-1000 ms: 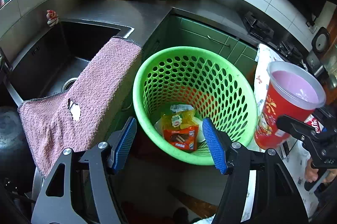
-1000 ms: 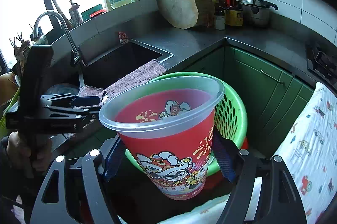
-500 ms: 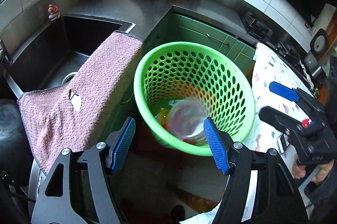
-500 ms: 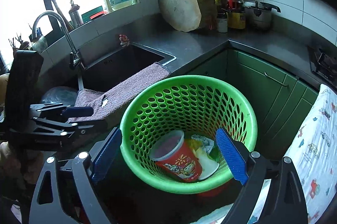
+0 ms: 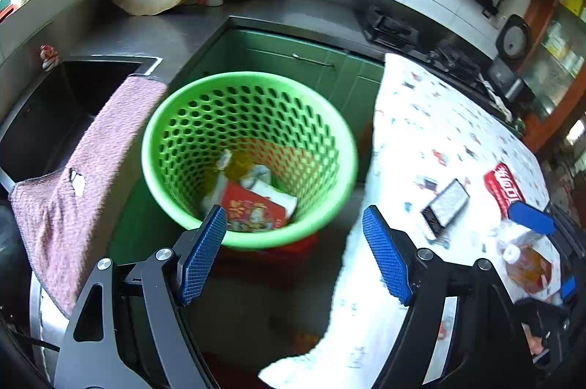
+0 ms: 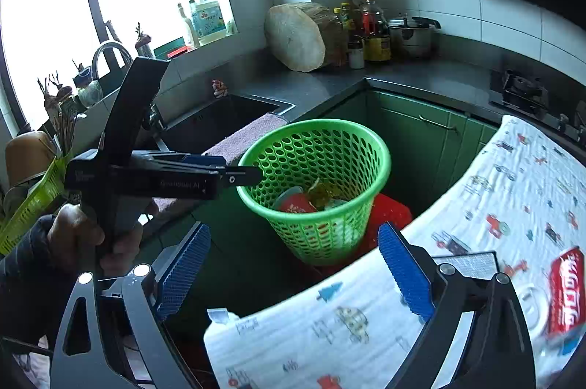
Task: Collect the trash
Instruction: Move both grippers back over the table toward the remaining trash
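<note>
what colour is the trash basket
Bright green basket, perforated with holes; clearest in the left wrist view.

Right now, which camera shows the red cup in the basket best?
Left wrist: it looks down into the green basket and shows the red cup lying on its side among wrappers. The right wrist view catches only its rim and upper part behind the basket's wall.

The green perforated basket point(image 5: 252, 118) stood upright on the floor by the cabinets. Inside, 1 red cup point(image 5: 252, 211) lay on its side among crumpled wrappers point(image 5: 262, 175).
</note>
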The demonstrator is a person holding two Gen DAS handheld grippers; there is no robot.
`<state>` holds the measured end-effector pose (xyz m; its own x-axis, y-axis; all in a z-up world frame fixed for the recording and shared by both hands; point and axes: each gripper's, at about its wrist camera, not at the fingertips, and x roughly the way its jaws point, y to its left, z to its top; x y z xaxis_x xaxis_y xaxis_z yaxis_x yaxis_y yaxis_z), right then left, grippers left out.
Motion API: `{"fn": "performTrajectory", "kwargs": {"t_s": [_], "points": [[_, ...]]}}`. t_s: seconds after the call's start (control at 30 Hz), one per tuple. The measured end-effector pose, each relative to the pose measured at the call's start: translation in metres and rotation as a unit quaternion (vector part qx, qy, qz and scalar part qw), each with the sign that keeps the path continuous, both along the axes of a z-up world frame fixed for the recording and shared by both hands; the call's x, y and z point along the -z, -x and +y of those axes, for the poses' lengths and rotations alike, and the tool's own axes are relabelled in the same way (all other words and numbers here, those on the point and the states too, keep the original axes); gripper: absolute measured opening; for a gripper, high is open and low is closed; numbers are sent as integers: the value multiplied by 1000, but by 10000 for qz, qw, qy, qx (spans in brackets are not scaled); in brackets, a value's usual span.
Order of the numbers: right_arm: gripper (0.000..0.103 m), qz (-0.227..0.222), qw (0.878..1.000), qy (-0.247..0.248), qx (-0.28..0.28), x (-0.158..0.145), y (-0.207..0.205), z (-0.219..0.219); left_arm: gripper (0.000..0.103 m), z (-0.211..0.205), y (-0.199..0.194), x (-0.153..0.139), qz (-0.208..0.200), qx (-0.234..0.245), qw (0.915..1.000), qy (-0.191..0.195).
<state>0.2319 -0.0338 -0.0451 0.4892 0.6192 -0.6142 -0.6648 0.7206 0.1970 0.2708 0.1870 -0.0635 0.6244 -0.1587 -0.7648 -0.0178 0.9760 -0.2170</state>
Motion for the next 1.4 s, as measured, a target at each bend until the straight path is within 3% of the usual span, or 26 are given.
{"fn": "performTrajectory", "kwargs": {"t_s": [0.33, 0.6, 1.13, 1.4], "points": [[91, 90, 9959, 614, 651, 19, 82, -112, 81, -100, 36, -6, -99, 734, 9972, 127], [91, 146, 9865, 1121, 1184, 31, 107, -185, 82, -167, 53, -4, -67, 1223, 9924, 139], [92, 139, 9744, 1552, 1623, 40, 117, -251, 86, -238, 64, -2, 55, 1723, 9849, -150], [92, 155, 9696, 1602, 1846, 42, 110, -271, 87, -264, 65, -10, -140, 1794, 9815, -651]]}}
